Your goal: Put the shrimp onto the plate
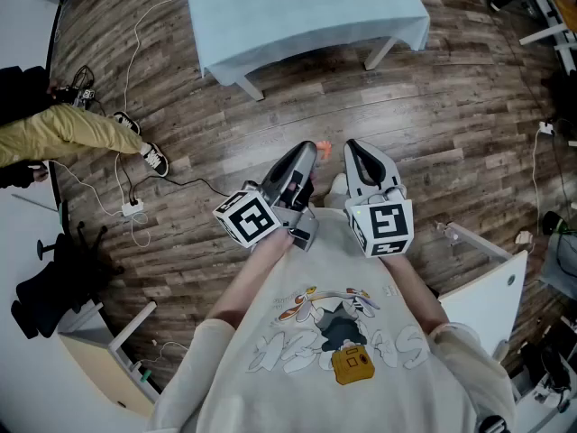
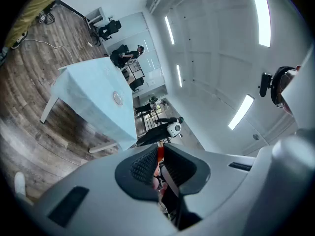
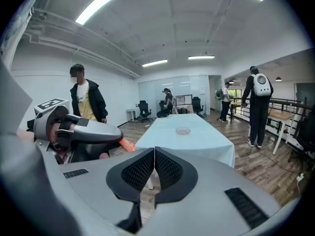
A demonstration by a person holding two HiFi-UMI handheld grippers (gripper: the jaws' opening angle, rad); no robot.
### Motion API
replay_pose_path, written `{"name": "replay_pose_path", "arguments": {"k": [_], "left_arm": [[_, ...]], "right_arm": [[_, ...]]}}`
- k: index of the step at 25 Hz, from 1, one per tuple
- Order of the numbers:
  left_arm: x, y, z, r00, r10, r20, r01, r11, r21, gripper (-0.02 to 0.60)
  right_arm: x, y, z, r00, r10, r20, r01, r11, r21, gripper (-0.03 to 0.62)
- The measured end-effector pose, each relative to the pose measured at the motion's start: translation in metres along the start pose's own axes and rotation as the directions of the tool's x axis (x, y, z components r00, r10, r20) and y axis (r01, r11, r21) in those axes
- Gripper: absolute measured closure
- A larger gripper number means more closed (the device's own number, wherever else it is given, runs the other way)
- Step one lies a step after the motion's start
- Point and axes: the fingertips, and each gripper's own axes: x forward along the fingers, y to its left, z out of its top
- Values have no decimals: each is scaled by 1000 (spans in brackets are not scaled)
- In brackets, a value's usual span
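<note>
An orange shrimp (image 1: 323, 149) sticks out from the tips of my left gripper (image 1: 311, 152), which is shut on it. In the left gripper view the shrimp (image 2: 160, 154) shows as a red-orange sliver pinched between the black pads. My right gripper (image 1: 353, 150) hangs beside the left one, shut with nothing between its pads (image 3: 142, 168). Both are held over the wood floor, well short of the table (image 1: 306, 16). A small clear plate (image 3: 182, 130) sits mid-table, also seen in the left gripper view as the plate (image 2: 117, 98). The right gripper view catches the left gripper (image 3: 74, 132) with the shrimp's tip (image 3: 127, 144).
The light-blue table (image 3: 187, 144) stands ahead across plank floor. A seated person's leg (image 1: 68, 129) and cables with a power strip (image 1: 132, 208) lie left. White desks (image 1: 482, 287) flank me. A person in a black jacket (image 3: 86, 100) and another with a white backpack (image 3: 258, 102) stand nearby.
</note>
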Motion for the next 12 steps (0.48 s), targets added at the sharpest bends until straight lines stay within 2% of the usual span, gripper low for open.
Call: {"name": "replay_pose_path", "arguments": {"k": [6, 12], "left_arm": [[-7, -2, 5, 1000, -15, -10, 15, 1000, 8, 537], [-13, 4, 11, 999, -19, -26, 19, 1000, -2, 537]], "right_arm": [[0, 10, 4, 1000, -8, 4, 8, 1000, -7, 566], [2, 15, 4, 1000, -27, 15, 27, 999, 45, 566]]}}
